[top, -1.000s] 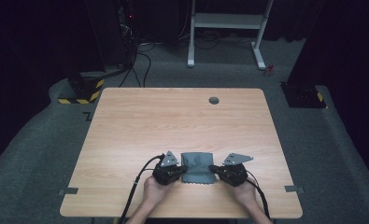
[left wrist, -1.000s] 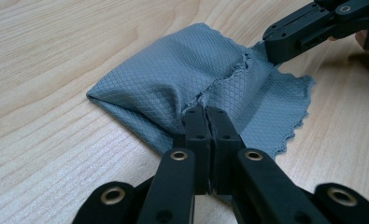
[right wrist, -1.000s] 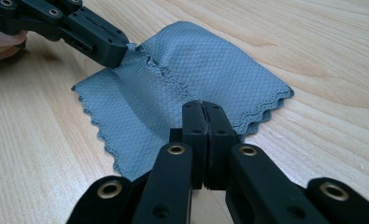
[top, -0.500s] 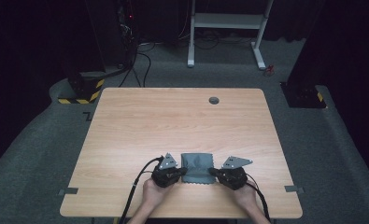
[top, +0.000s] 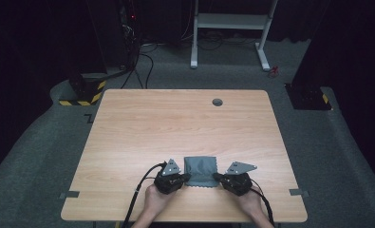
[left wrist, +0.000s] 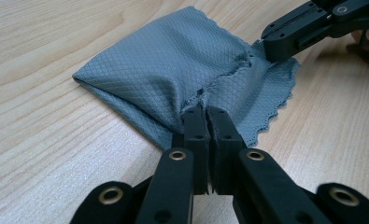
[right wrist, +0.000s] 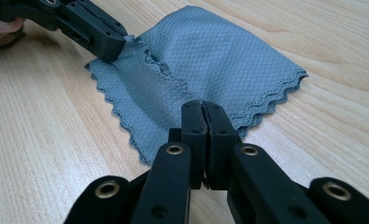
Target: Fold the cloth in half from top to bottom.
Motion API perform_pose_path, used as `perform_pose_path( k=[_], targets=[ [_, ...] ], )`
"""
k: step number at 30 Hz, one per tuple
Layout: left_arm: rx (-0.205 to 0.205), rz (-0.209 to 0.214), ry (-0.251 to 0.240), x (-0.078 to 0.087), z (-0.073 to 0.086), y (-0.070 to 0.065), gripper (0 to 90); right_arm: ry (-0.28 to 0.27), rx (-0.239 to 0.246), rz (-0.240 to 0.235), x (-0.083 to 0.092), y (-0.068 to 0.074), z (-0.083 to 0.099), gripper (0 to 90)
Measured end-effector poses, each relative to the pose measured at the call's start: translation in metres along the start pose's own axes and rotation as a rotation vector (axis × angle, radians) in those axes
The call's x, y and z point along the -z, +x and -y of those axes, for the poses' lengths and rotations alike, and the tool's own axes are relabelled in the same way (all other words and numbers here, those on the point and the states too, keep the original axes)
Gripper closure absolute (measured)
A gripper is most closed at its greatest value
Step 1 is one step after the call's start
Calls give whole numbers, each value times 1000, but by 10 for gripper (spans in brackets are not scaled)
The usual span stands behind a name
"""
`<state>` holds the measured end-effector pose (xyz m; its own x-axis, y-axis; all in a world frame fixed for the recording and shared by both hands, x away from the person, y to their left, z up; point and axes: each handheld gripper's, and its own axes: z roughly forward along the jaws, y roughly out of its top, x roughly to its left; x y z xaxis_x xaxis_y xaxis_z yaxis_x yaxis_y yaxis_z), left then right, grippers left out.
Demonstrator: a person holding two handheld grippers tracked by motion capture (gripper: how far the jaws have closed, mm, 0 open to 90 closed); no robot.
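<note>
The grey cloth [top: 201, 171] is lying folded at the surface's [top: 175, 123] six o'clock edge. Left tongs [top: 184, 179] are pinching its nine o'clock corner tight, while right tongs [top: 217, 176] are clamping the three o'clock corner.

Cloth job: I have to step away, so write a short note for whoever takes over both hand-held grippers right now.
Left hand-held gripper: shut on the cloth's near left corner.
Right hand-held gripper: shut on the near right corner.
Cloth: grey, scalloped edge, folded over on itself, lying near the front edge of the table between the two grippers.
Done: both near corners are pinched and one fold seems made.
Left: probably carry the held edge across for the next fold, then release; I can't tell the intended final shape.
</note>
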<state>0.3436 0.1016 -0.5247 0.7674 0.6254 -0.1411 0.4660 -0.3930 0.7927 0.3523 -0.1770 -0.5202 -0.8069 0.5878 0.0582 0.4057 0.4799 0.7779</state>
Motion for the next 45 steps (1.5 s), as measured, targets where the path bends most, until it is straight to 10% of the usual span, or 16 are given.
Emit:
perform_pose_path(
  k=[19,27,39,45],
  targets=[
    [21,-20,-57,20,-14,1,728,-72,-65,-41,23,-3,-3,776],
    [-6,6,25,-3,-20,-7,717,-15,-38,-44,0,2,-12,857],
    [-71,-22,125,7,-1,-10,726,62,15,-40,2,7,2,802],
    [-18,-27,88,14,-1,-5,690,59,20,-18,4,6,1,744]
  ],
)
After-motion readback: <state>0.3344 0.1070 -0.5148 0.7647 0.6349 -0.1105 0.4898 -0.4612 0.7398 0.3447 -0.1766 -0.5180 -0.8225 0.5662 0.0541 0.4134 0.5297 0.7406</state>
